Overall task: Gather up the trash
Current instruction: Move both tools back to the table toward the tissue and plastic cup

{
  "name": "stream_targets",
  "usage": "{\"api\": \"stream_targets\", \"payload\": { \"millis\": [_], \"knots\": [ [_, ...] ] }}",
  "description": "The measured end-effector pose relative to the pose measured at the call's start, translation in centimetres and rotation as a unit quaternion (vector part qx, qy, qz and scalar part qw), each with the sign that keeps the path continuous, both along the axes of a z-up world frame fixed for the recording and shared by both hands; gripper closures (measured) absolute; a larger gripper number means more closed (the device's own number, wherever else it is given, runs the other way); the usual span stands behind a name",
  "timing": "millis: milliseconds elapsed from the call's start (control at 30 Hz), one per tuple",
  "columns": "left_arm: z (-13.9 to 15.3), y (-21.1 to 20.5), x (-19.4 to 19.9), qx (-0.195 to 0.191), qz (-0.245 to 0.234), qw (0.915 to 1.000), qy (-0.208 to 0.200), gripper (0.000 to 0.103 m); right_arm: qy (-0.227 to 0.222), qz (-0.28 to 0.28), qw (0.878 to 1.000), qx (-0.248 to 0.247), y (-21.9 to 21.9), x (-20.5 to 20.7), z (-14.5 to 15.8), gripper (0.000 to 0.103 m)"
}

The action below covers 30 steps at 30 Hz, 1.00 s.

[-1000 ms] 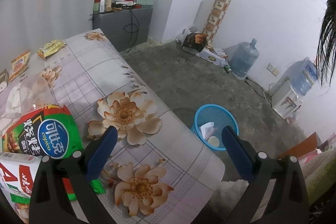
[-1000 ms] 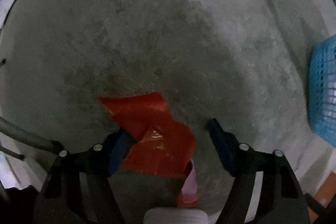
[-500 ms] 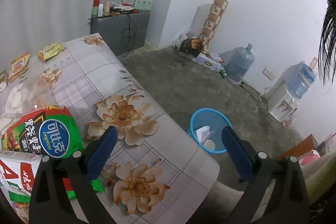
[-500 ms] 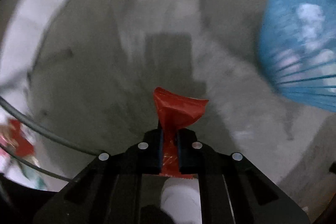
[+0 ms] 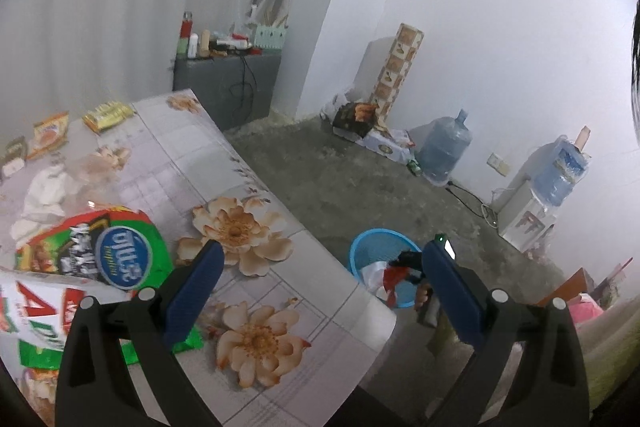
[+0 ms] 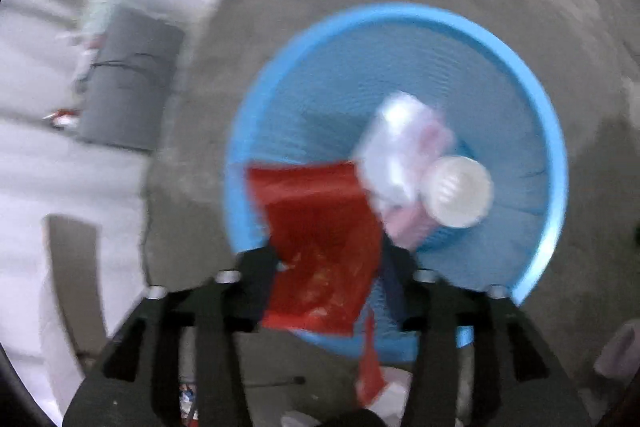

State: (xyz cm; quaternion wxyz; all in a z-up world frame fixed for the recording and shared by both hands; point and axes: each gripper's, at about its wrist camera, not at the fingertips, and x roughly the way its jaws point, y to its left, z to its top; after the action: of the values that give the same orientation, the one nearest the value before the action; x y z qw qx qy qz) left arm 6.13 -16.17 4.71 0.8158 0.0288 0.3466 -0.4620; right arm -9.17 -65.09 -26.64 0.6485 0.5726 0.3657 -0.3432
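1. Red wrapper [image 6: 320, 243] is hanging between my right gripper [image 6: 328, 267] fingers, over the near rim of the blue basket [image 6: 400, 23] on the floor.
2. My right jaws are opening; the pads are standing clear of the wrapper's sides.
3. Inside the basket, a white cup [image 6: 456, 191] is lying against a pale packet [image 6: 404, 151].
4. My left gripper [image 5: 320, 283] is hovering wide and empty over the flowered table [image 5: 224, 155], beside a green snack bag [image 5: 100, 251].
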Motion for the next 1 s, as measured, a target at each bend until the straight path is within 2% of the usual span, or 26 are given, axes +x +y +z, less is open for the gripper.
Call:
{"api": "stream_targets", "payload": {
  "millis": [67,133,167,200,400,433,500,667,800,867,900,1000],
  "knots": [
    [0.5,0.9,-0.4,0.000,0.006,0.9999,-0.013,0.006,0.040,-0.022,0.999,0.017,-0.4,-0.6,-0.5,0.038],
    [0.8,1.8,-0.6,-0.001,0.014,0.9997,-0.022,0.006,0.045,-0.045,0.998,0.006,-0.2,-1.4,0.2,0.031],
    [1.0,2.3,-0.6,-0.002,0.020,0.9995,-0.025,0.006,0.042,-0.052,0.998,-0.004,0.0,-1.8,0.9,0.024],
    [1.1,2.8,-0.7,-0.003,0.026,0.9993,-0.025,0.006,0.038,-0.056,0.998,-0.012,-0.1,-2.2,1.4,0.022],
    [1.7,6.3,-0.8,-0.014,0.066,0.9974,-0.025,0.006,0.037,-0.053,0.998,-0.023,0.8,-3.3,4.7,0.021],
    [1.7,7.0,-0.7,-0.018,0.074,0.9968,-0.024,0.006,0.030,-0.048,0.998,-0.031,1.1,-3.5,6.1,0.021],
    [1.6,8.8,-0.4,-0.025,0.095,0.9950,-0.019,0.006,0.017,-0.033,0.998,-0.054,0.9,-2.9,6.6,0.021],
    [1.4,12.8,0.0,-0.039,0.139,0.9895,-0.010,0.006,-0.046,0.032,0.991,-0.125,4.5,-1.4,14.6,0.021],
    [2.0,15.3,0.1,-0.057,0.163,0.9849,-0.014,0.006,-0.089,0.109,0.977,-0.161,7.8,1.5,19.7,0.021],
    [2.5,16.6,0.9,-0.071,0.176,0.9817,-0.012,0.006,-0.110,0.166,0.965,-0.172,10.2,3.8,22.2,0.021],
    [2.8,17.3,1.6,-0.079,0.184,0.9798,-0.009,0.006,-0.120,0.195,0.958,-0.174,11.4,5.1,23.2,0.021],
    [3.6,19.5,4.8,-0.098,0.196,0.9757,0.009,0.006,-0.157,0.302,0.924,-0.176,16.3,10.2,26.3,0.020]
  ]
}}
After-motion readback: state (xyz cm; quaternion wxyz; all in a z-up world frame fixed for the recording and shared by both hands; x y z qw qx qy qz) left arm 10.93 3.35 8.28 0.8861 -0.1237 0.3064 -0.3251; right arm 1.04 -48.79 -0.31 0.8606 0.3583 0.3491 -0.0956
